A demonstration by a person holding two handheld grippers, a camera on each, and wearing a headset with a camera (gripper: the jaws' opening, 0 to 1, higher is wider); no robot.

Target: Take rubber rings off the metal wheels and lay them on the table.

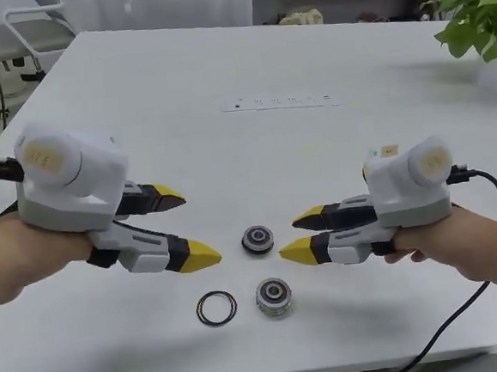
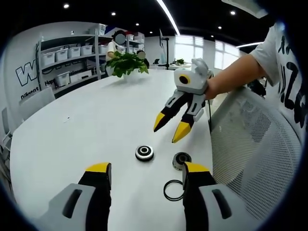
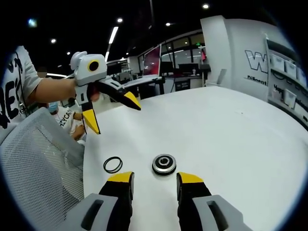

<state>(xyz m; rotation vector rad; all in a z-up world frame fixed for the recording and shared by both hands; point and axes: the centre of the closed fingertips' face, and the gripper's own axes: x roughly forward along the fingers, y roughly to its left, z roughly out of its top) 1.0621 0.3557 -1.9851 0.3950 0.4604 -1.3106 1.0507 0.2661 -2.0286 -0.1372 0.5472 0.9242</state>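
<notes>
Both grippers are empty with jaws spread. The left gripper [image 1: 198, 228] and right gripper [image 1: 288, 237] hover just above the table [image 1: 222, 67], tips pointed at each other from either side of the far wheel [image 1: 257, 239]. My read is they're set up so one pins the wheel while the other peels. One rubber ring [image 1: 216, 308] lies flat on the table, just beside the near wheel [image 1: 273, 295]. That wheel's rim looks bare metal, so it's probably done. The far wheel shows a dark outer band, so its ring is likely on and it's next. The right gripper view has it dead ahead, between its own jaws.
</notes>
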